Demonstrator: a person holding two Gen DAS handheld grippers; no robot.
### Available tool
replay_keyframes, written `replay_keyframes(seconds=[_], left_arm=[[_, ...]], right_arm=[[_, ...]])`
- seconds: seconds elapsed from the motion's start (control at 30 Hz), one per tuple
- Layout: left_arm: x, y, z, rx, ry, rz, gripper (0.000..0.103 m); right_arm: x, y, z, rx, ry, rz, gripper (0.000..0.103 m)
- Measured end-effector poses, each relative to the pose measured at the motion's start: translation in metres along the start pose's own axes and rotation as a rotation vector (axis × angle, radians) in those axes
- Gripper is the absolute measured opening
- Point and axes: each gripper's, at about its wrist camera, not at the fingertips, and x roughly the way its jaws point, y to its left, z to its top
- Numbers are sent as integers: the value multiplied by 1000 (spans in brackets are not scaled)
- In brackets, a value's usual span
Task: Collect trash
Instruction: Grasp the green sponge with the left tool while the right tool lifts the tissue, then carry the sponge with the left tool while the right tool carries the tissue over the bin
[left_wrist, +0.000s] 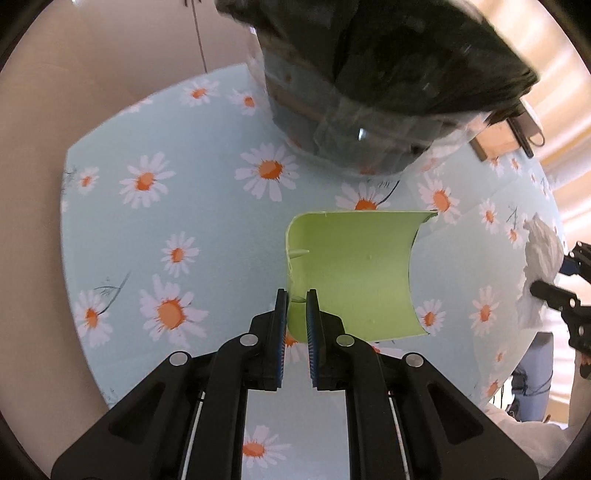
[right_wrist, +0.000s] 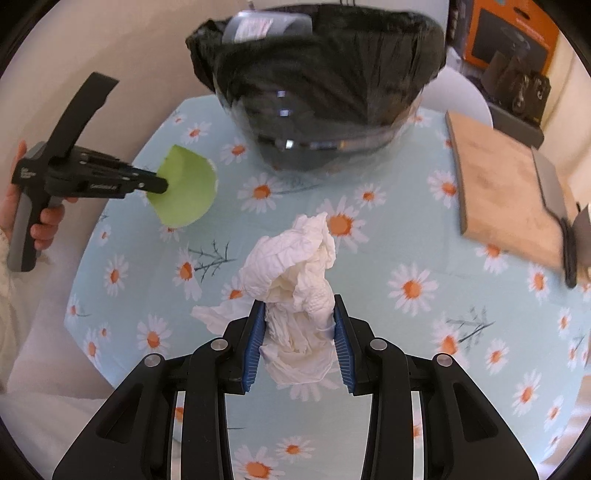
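Fingers on both grippers are already loaded, so the pickup is done and only the drop remains. Ahead on the counter (right_wrist: 424, 332) stands the black-lined bin (right_wrist: 321, 85). Right gripper (right_wrist: 299, 325) clamps the crumpled tissue (right_wrist: 295, 266); left gripper (left_wrist: 296, 317) pinches the green paper (left_wrist: 354, 273), both lifted clear, neither binned yet.

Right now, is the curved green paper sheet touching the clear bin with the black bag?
Apart. In the right wrist view the green paper sheet, pinched by the left gripper, hangs left of the bin, with flowered tablecloth showing between them.
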Motion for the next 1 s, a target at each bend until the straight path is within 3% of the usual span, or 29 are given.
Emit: replay_keyframes(seconds=[0.5, 0.83, 1.0], left_arm=[[-81, -20, 2, -82, -135, 99, 11], [-131, -41, 32, -66, -247, 171, 11], [-146, -51, 54, -43, -306, 164, 11]], right_arm=[[-56, -39, 43, -96, -144, 5, 33], [-83, -63, 92, -139, -251, 29, 33], [-92, -71, 118, -146, -298, 43, 33]])
